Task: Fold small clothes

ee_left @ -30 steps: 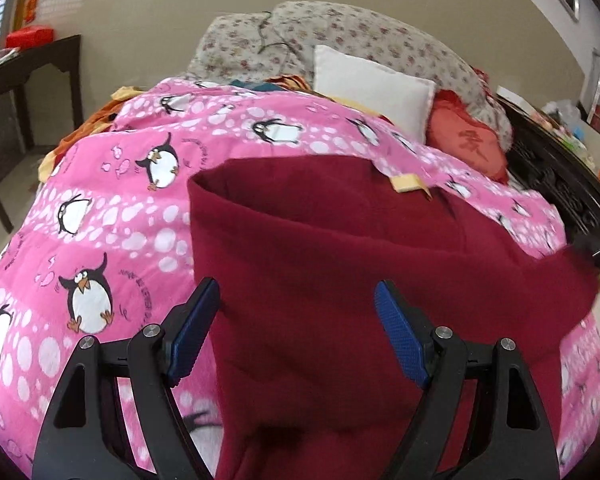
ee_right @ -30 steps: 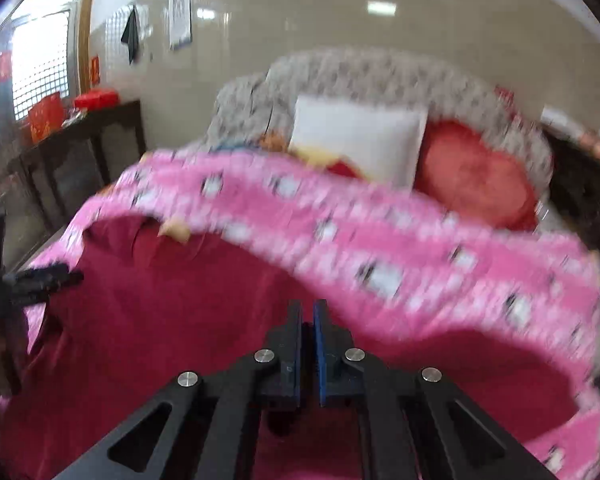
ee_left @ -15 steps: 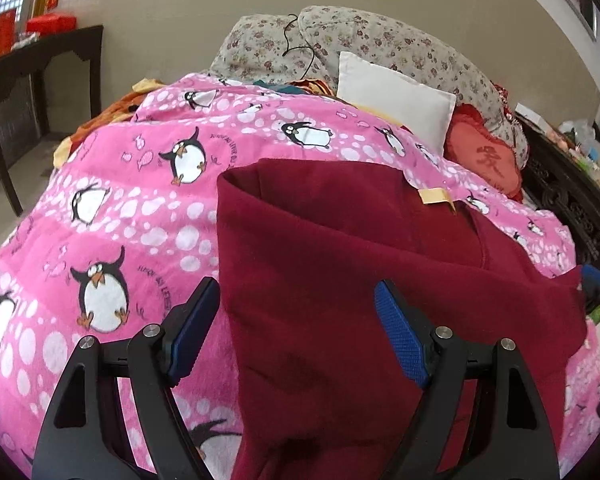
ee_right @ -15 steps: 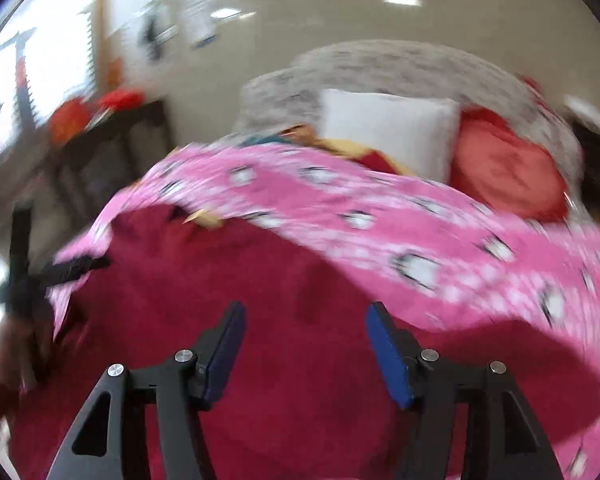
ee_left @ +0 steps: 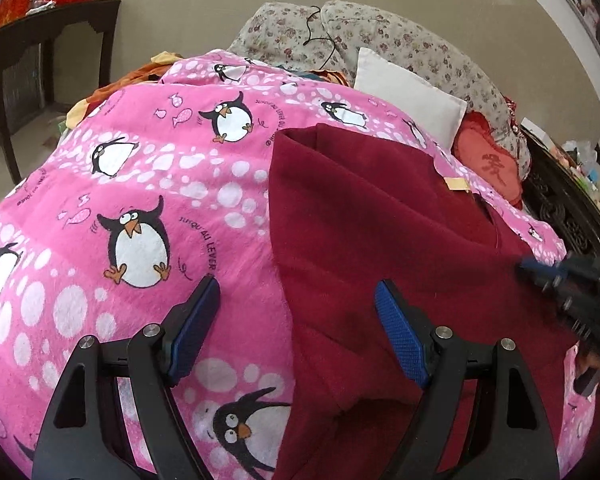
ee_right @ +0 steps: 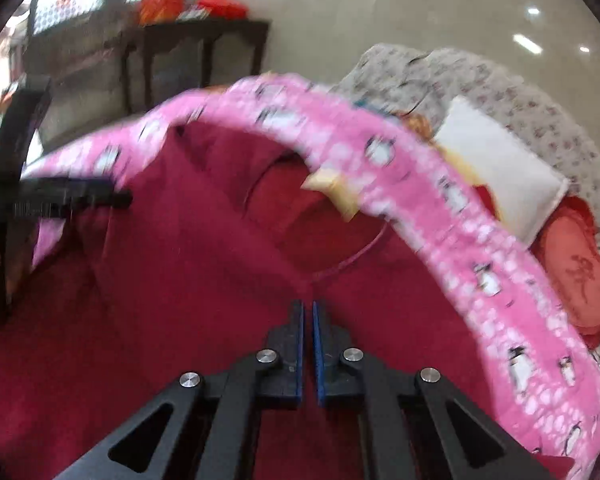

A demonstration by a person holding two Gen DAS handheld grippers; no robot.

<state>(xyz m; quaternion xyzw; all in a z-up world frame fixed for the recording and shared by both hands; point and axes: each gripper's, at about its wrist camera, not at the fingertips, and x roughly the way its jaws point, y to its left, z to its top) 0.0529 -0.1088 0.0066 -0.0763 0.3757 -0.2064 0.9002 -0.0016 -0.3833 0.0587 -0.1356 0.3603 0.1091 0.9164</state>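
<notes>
Left wrist — garment (ee_left: 380, 232) under left gripper (ee_left: 296, 316).

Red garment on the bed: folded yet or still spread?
Partly folded. The dark red garment shows a doubled-over left edge and layered flaps on the pink penguin blanket; no compact fold yet.

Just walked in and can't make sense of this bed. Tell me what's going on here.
A person with a gripper in each hand is folding a dark red garment spread on a pink penguin blanket. The left gripper hangs open over the garment's left edge, gripping nothing. The right gripper is shut, low over the red cloth near the neckline.
</notes>
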